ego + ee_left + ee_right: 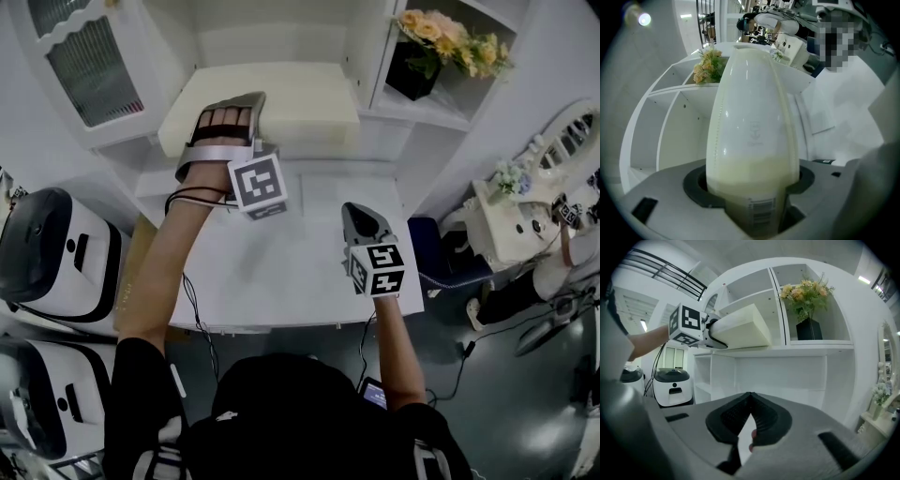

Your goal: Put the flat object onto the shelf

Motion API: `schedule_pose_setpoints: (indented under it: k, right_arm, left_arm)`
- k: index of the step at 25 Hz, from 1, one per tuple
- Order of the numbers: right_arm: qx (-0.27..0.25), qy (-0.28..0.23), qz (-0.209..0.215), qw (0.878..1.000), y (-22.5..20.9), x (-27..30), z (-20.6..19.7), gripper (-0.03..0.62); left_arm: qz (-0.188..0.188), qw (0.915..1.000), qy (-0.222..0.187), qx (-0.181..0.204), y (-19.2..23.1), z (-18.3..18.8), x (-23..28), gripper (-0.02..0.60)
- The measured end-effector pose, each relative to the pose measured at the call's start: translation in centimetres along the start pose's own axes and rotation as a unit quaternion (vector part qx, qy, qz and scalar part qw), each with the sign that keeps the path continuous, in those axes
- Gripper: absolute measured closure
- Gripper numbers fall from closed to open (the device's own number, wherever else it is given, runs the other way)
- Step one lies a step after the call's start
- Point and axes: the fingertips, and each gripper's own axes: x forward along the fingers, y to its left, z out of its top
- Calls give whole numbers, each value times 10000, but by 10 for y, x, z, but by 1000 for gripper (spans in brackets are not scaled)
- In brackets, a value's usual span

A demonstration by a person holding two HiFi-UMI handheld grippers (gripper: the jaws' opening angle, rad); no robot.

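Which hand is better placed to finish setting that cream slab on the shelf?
Left. The left tool grips the cream flat slab, already at the white shelf; the right tool is shut and empty over the white table.

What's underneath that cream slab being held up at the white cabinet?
The white shelf board lies directly under the cream slab, which is gripped in the left gripper's jaws. Whether the slab's underside touches the board is hidden.

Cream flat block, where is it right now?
Head view, upper centre: the cream flat block is inside the white shelf, its left end held by the left hand-held gripper, left of the yellow flowers.
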Motion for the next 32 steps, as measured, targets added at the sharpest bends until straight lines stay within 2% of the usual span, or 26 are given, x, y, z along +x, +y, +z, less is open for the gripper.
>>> schedule_pose_setpoints:
  k: [15, 24, 32]
  right_arm:
    - [57, 232, -155, 9996, -7, 1, -17, 594]
    - [77, 322, -195, 9993, -10, 7, -23, 594]
    - [122, 397, -206, 9989, -11, 13, -30, 594]
  left_arm:
    - [-211, 9997, 142, -61, -5, 0, 49, 272]
    - [-697, 9970, -32, -337, -9, 4, 67, 249]
    - [-877, 9948, 4, -517, -8, 7, 84, 232]
